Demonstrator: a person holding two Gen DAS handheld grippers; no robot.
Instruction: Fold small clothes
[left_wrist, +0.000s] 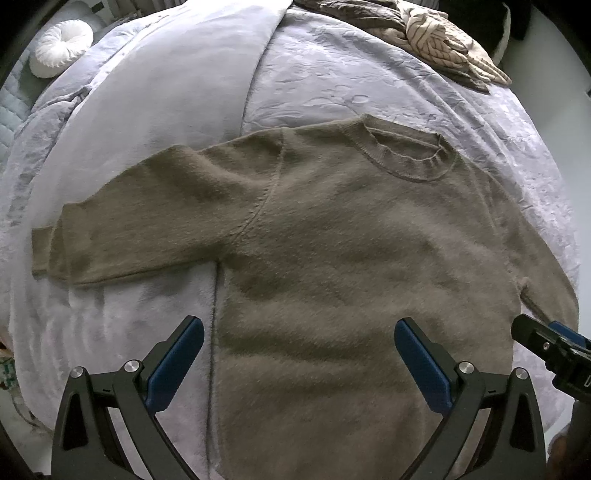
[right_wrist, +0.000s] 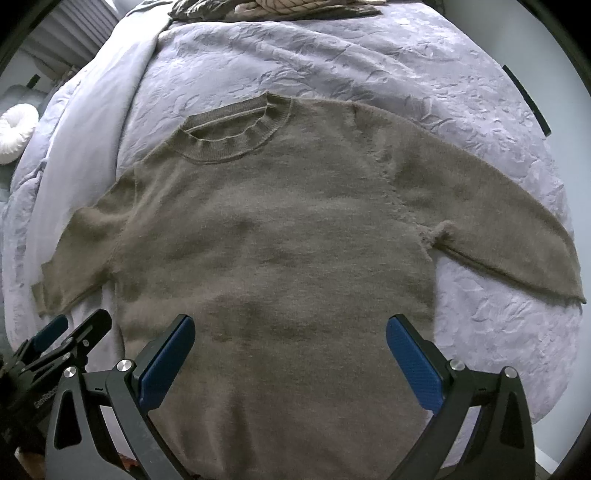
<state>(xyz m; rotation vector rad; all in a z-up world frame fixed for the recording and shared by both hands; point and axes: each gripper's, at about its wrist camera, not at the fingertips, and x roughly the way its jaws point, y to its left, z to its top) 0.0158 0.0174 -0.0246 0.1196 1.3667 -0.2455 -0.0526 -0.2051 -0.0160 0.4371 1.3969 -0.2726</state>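
Both grippers, left gripper (left_wrist: 299, 354) and right gripper (right_wrist: 290, 350), hang spread wide and empty over the sweater (left_wrist: 332, 258), which lies flat just ahead on the bedspread (left_wrist: 166, 92). We judge folding hasn't begun; next we pinch a sleeve (right_wrist: 498, 221).

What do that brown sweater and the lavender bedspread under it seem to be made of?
The sweater looks like a soft, fuzzy knit, perhaps wool or a blend: hazy matte nap, ribbed collar, visible seam stitches. The bedspread seems a thin woven fabric with a crinkled, embossed leaf-like pattern and slight sheen; the fibre is unclear.
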